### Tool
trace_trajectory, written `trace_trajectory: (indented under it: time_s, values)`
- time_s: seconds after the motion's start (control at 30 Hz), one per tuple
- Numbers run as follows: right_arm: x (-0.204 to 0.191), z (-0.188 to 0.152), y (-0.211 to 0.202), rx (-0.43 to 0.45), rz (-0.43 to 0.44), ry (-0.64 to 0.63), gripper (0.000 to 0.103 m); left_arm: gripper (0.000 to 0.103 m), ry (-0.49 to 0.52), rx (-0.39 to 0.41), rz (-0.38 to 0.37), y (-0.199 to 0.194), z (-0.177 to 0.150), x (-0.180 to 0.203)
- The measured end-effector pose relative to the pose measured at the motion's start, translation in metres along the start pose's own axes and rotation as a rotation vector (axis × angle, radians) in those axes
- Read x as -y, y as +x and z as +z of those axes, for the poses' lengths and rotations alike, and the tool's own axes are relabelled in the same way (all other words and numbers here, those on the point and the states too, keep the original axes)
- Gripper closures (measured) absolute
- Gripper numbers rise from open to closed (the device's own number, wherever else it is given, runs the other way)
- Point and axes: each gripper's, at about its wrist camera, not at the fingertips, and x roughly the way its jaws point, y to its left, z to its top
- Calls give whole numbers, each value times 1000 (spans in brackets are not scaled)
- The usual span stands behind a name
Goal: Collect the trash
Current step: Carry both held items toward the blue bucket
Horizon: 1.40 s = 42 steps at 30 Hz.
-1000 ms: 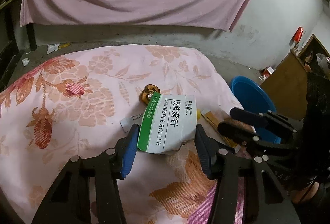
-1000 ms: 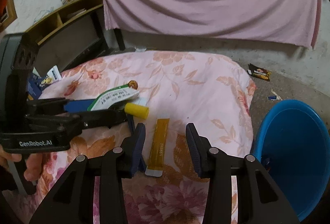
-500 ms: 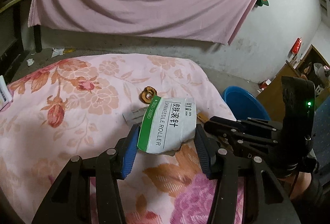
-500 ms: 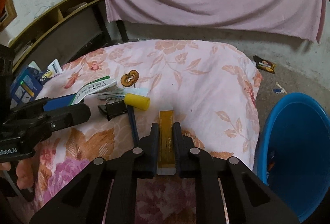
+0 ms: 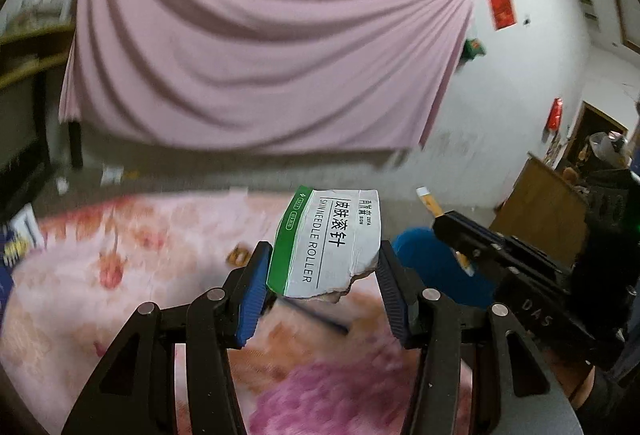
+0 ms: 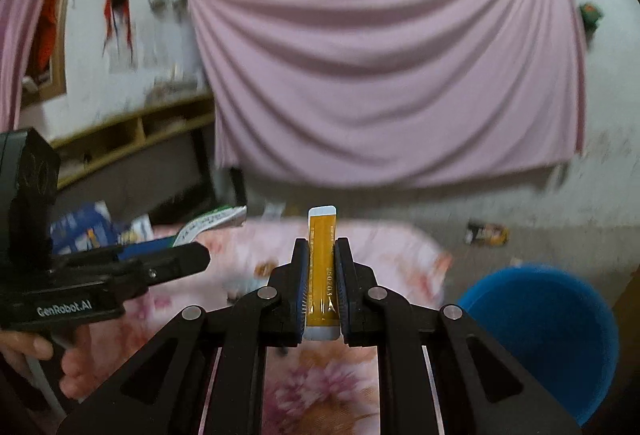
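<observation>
I noted the floral bed [image 5: 132, 275] below both tools, the blue basin [image 6: 548, 331] on the floor off its right edge. My left gripper [image 5: 320, 275] had its jaws partly closed on the torn white-and-green packet [image 5: 328, 243], held above the bed. My right gripper [image 6: 321, 275] clamped the yellow sachet [image 6: 321, 259] upright, jaws nearly together.

Green-white packet [image 5: 326, 243]; yellow sachet [image 6: 322, 267]; blue bin [image 6: 548, 331]; pink floral bedspread [image 5: 120, 275].
</observation>
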Motion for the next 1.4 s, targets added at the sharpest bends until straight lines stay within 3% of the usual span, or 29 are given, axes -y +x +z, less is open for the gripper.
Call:
trace_trajectory:
  time_s: [0.3,0.53,0.87,1.4]
  values:
    - [26,24,-74,297,-143,-31,92,57,114,231,-68,-22,29,68]
    - [55,22,-105,366,-242,-16,92,57,209,300,-121,-10,26,122]
    - [94,1,-124,358,-332,41,92,57,286,246,-169,31,4,171]
    - [141,-45,-107,232,-375,165,91,57,249,-4,-167,89,-15,195]
